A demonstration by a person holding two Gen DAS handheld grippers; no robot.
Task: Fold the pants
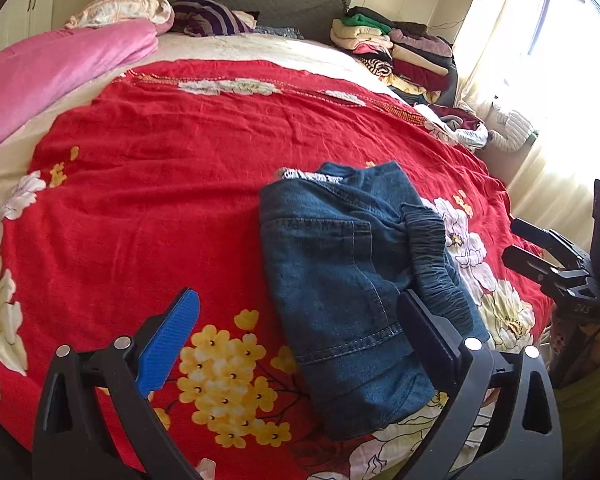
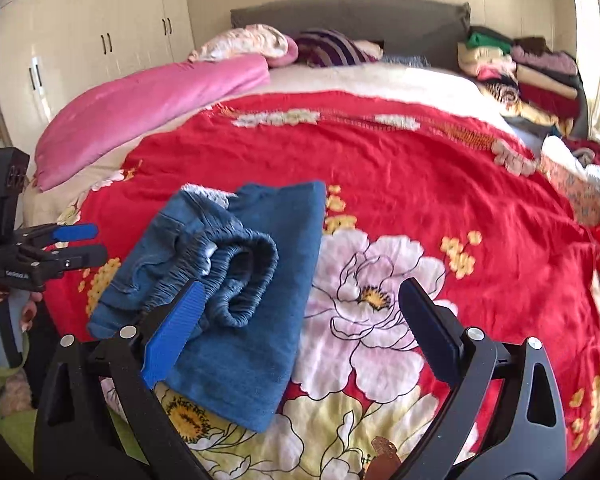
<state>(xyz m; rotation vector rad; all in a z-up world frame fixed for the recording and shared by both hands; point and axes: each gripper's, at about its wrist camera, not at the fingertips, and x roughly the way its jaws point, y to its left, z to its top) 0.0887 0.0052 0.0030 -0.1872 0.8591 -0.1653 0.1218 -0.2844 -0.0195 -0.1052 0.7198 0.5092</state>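
A pair of blue denim pants (image 1: 340, 276) lies folded into a compact bundle on the red flowered bedspread (image 1: 160, 184), its gathered elastic waistband (image 1: 436, 264) on top along the right side. My left gripper (image 1: 300, 332) hovers open just in front of the bundle, with its black finger beside the waistband and nothing held. In the right wrist view the pants (image 2: 256, 320) sit left of centre. My right gripper (image 2: 304, 328) stands open over them, its blue finger above the waistband (image 2: 240, 272). Each gripper also shows in the other view: the right gripper (image 1: 511, 240), the left gripper (image 2: 100, 243).
A rolled pink quilt (image 2: 148, 108) lies along the bed's left side. Stacks of folded clothes (image 2: 520, 72) stand at the back right by the grey headboard (image 2: 352, 16). A white wardrobe (image 2: 92, 40) is on the left, a bright curtained window (image 1: 540, 60) on the right.
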